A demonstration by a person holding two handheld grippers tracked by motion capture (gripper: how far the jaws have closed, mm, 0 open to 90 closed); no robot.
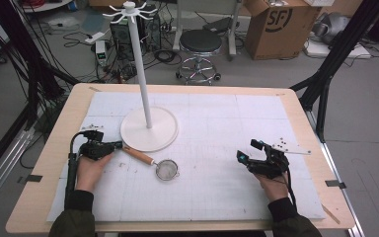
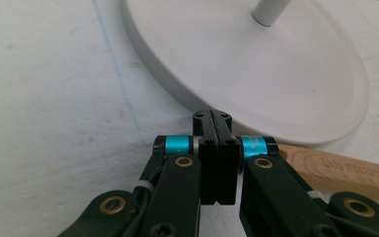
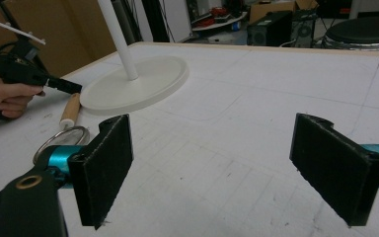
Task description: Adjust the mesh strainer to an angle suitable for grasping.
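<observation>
A small mesh strainer (image 1: 168,171) with a wooden handle (image 1: 138,155) lies on the white mat, just in front of the white stand's round base (image 1: 149,129). My left gripper (image 1: 117,145) is shut, its jaws pressed together with nothing between them, and its tip rests beside the end of the handle (image 2: 340,170) at the rim of the base (image 2: 256,74). In the right gripper view the left gripper (image 3: 65,85) points at the handle (image 3: 70,109). My right gripper (image 1: 247,151) rests on the mat at the right, open and empty (image 3: 217,165), facing the strainer (image 3: 61,138).
The stand's thin pole rises to a ring of hooks (image 1: 129,9). A white mat (image 1: 212,187) covers most of the wooden table (image 1: 39,197). Behind the table stand a stool (image 1: 200,44), a cardboard box (image 1: 281,24) and black frame legs (image 1: 325,74).
</observation>
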